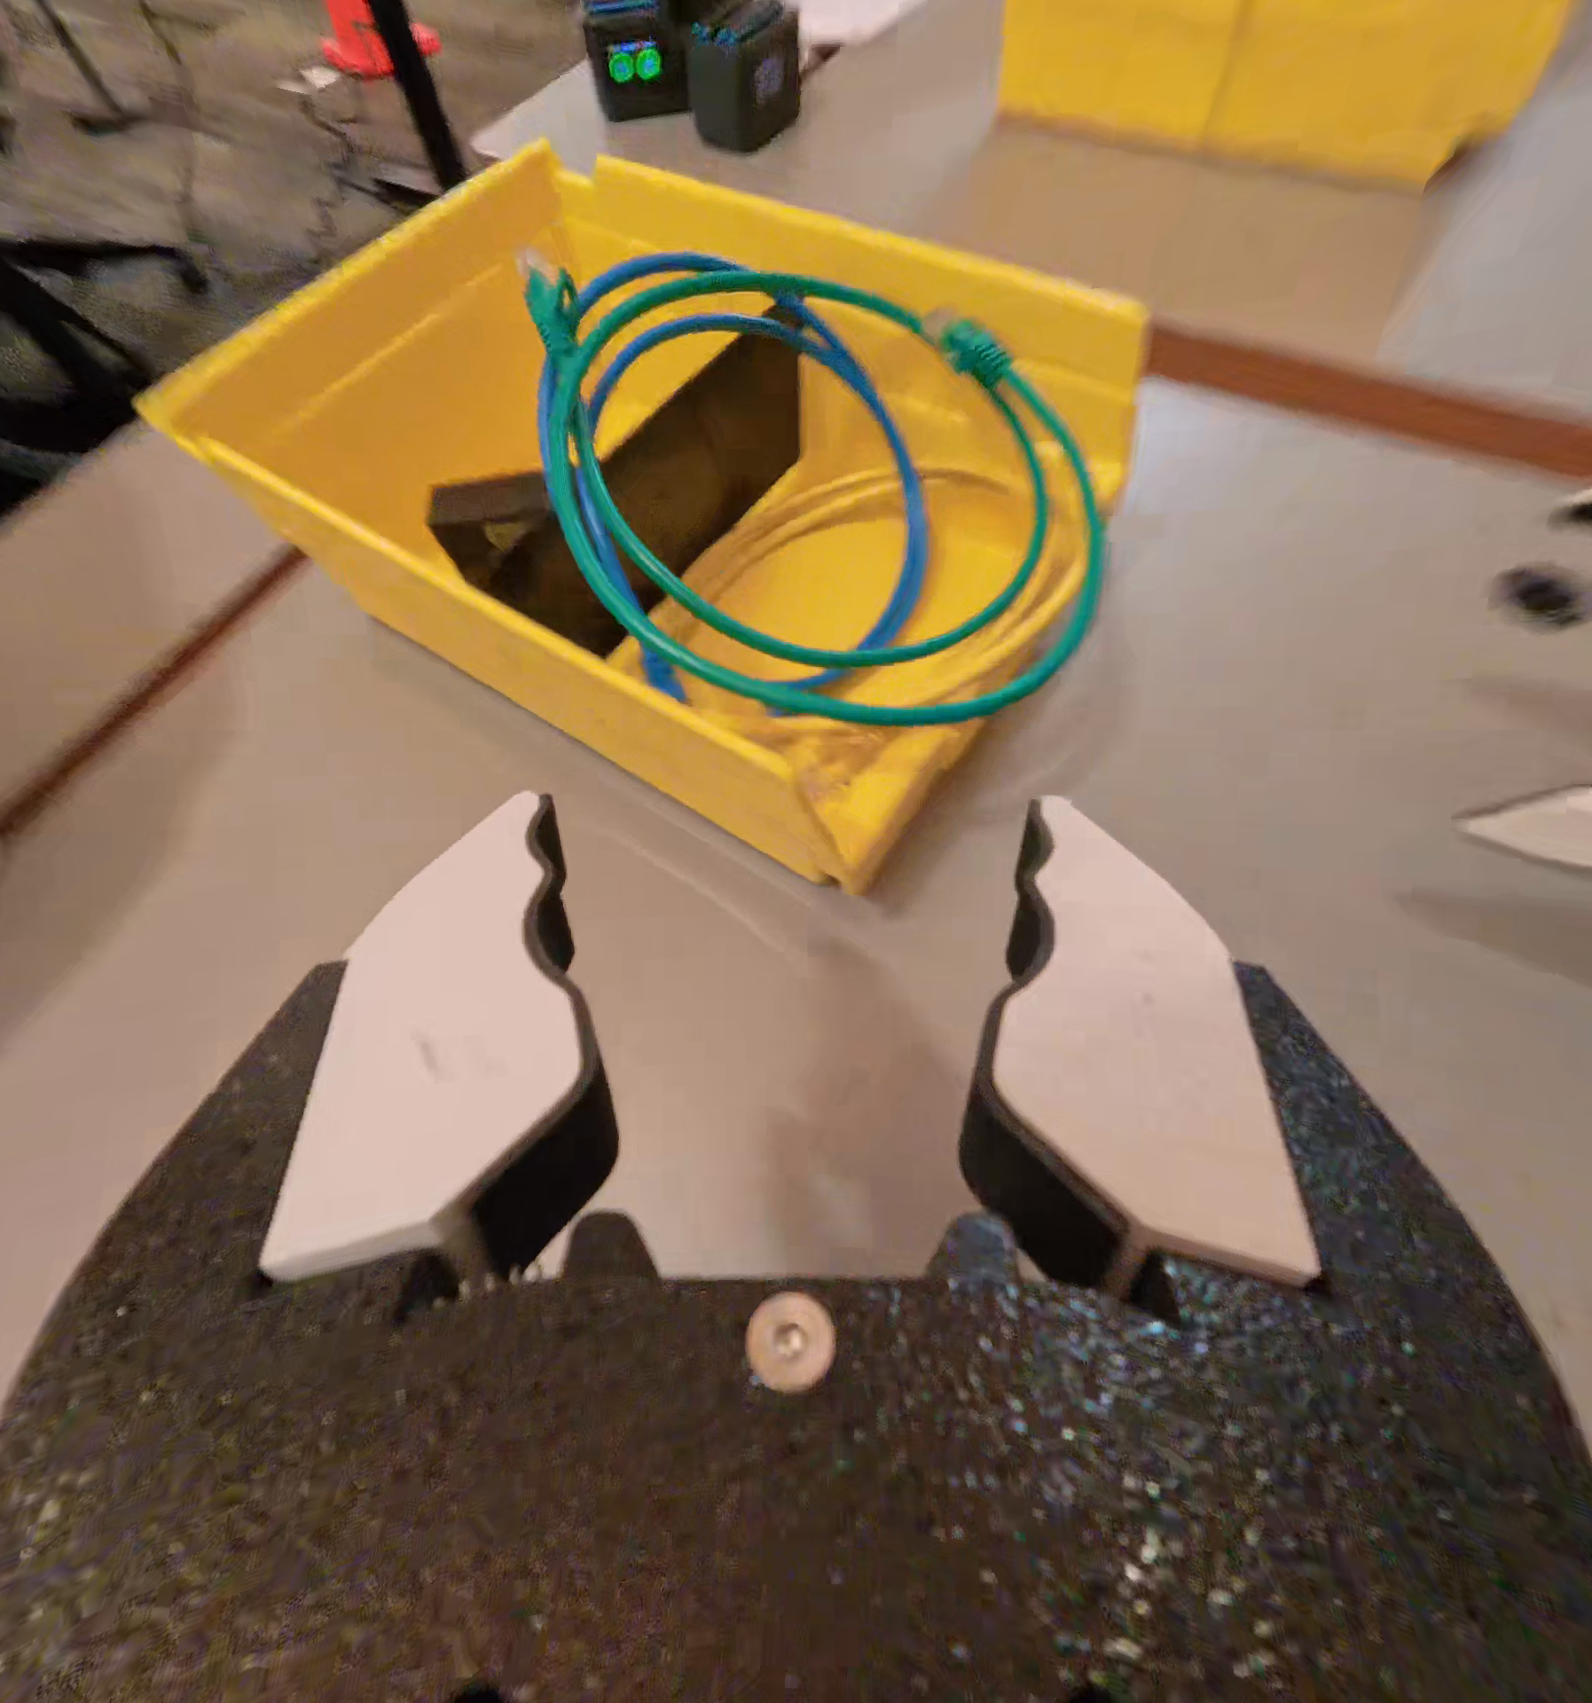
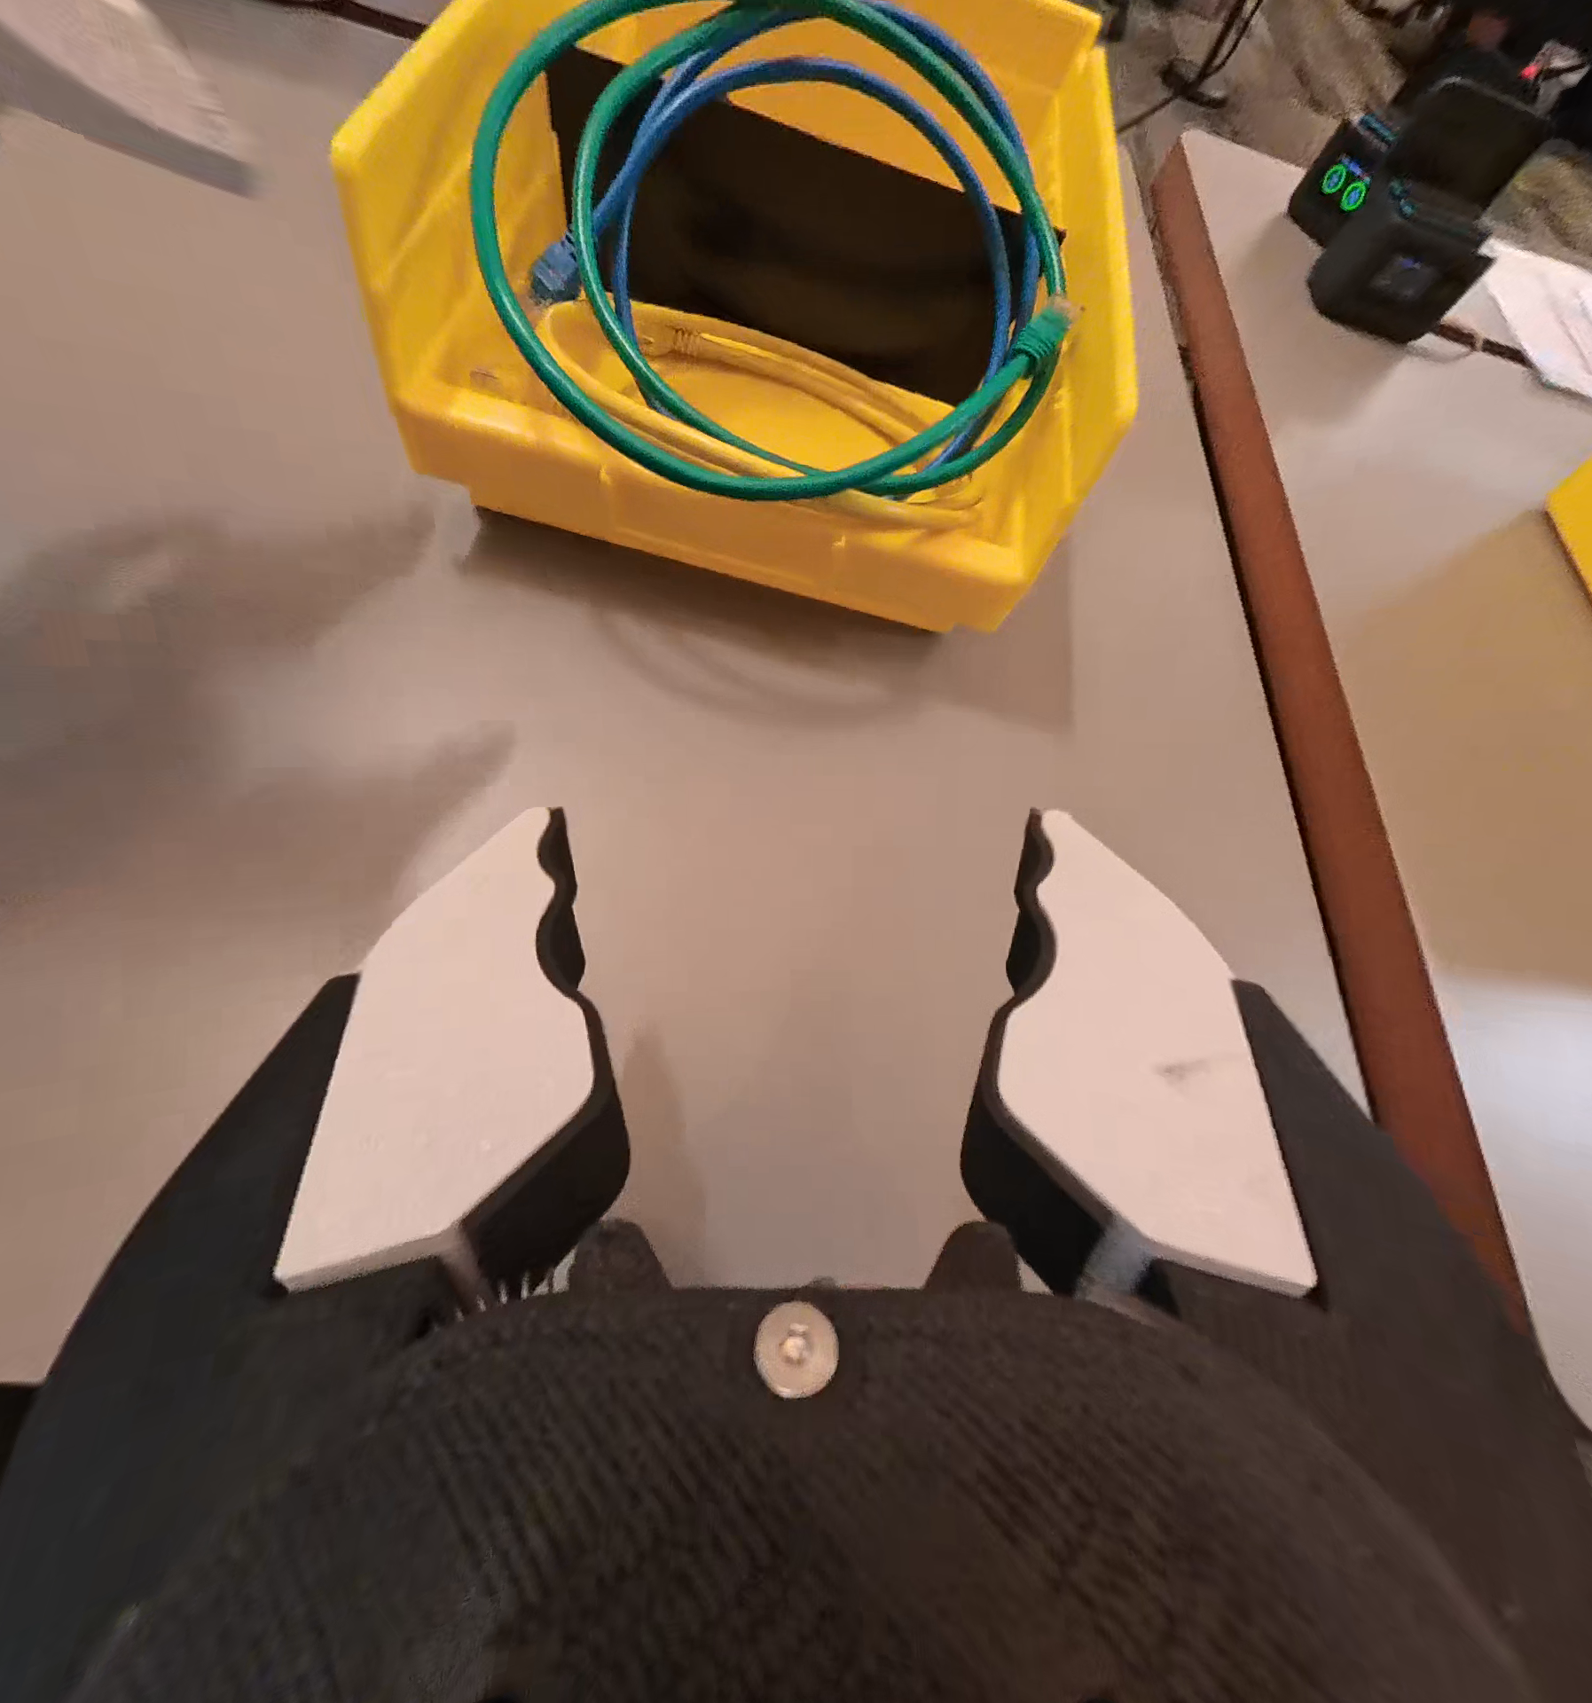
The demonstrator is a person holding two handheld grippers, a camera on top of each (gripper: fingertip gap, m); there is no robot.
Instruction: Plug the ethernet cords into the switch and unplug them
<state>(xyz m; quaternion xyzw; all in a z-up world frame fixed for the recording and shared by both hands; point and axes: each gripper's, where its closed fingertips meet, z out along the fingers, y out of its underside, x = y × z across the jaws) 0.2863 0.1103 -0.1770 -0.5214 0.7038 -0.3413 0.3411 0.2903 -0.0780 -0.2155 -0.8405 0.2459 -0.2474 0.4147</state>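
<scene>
Nearest in the left wrist view, the left gripper [image 1: 792,811] stands with its jaws spread wide and nothing between them, over bare grey table [image 1: 773,1060]. The right gripper [image 2: 796,820] is likewise spread and empty, low in its own frame. Beyond both, at upper centre of each view, sits a yellow bin [image 2: 727,544] holding the task items: a green cord [image 2: 497,304] and a blue cord [image 2: 976,184] coiled together and rising above the rim, a yellow cord [image 2: 773,378] coiled flat on the bin floor, and a black box [image 2: 819,249], presumably the switch, leaning upright against the back wall. Judgement: the task is at its opening step, nothing yet grasped or plugged. The next move calls for reaching into the bin and taking either the switch or a cord end; the green plug [image 2: 1041,332] at the right rim looks the most exposed. Likely obstruction: the interlaced green and blue loops lie across the switch and may drag out together. Farther off, a brown table seam [image 2: 1308,645], black devices [image 2: 1391,249] with green lights and papers [image 2: 1575,322] occupy the upper right, clear of the work.
</scene>
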